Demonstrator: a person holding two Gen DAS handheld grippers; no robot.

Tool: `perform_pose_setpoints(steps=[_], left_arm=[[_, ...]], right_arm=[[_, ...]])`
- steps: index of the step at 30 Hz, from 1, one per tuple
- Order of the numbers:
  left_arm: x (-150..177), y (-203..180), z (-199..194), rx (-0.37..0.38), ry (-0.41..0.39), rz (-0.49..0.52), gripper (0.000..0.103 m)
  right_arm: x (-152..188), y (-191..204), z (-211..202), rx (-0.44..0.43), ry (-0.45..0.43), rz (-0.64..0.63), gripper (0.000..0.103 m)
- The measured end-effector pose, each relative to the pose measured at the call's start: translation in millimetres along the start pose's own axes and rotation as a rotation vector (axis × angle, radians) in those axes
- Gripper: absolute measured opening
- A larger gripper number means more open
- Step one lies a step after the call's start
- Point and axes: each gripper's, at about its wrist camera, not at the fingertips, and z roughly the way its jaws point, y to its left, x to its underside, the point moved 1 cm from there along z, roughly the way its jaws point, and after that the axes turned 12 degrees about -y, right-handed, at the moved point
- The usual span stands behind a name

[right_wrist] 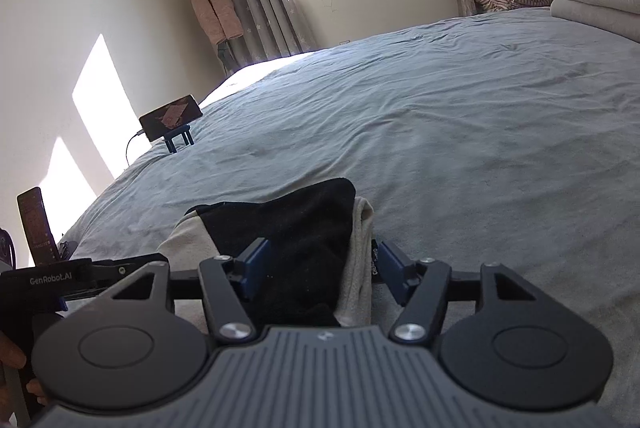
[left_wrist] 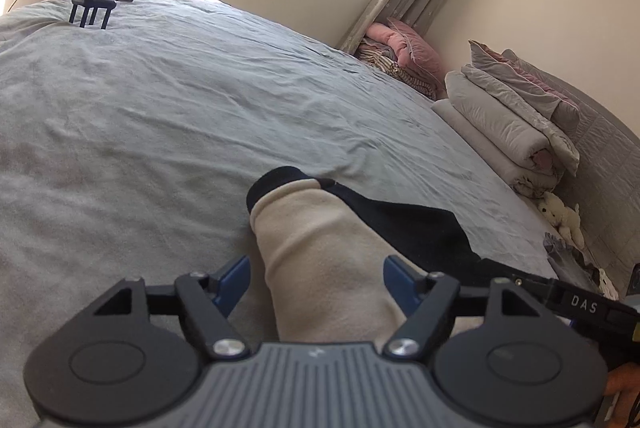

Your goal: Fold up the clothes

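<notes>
My left gripper (left_wrist: 316, 282) stands wide open over the bed (left_wrist: 168, 115), its blue pads clear of the beige sleeve (left_wrist: 316, 248) that runs between them. My right gripper (right_wrist: 318, 270) is spread as well, straddling the garment's black panel (right_wrist: 304, 248) and a beige fold, with neither pad pressing the cloth (the right pad sits just beside that fold). The black-and-beige garment lies flat on the grey sheet near me.
</notes>
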Motion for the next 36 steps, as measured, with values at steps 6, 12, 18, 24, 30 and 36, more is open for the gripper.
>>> perform_pose_setpoints(steps=[6, 12, 18, 24, 30, 36], left_arm=[[9, -1, 8, 0.000, 0.078, -0.030, 0.082], [13, 2, 14, 0.008, 0.091, -0.067, 0.088], [20, -5, 22, 0.065, 0.100, -0.098, 0.088], [33, -16, 22, 0.026, 0.037, -0.092, 0.073], [28, -22, 10, -0.003, -0.003, -0.094, 0.052], [9, -46, -16, -0.023, -0.039, 0.004, 0.046]], right_arm=[[8, -23, 3, -0.009, 0.058, 0.175, 0.074], [18, -36, 5, -0.038, 0.078, 0.300, 0.083], [21, -29, 6, -0.059, 0.079, 0.290, 0.084], [27, -20, 12, -0.080, 0.100, 0.309, 0.063], [24, -10, 0, -0.065, 0.061, 0.294, 0.051], [9, 10, -21, -0.083, 0.034, 0.282, 0.049]])
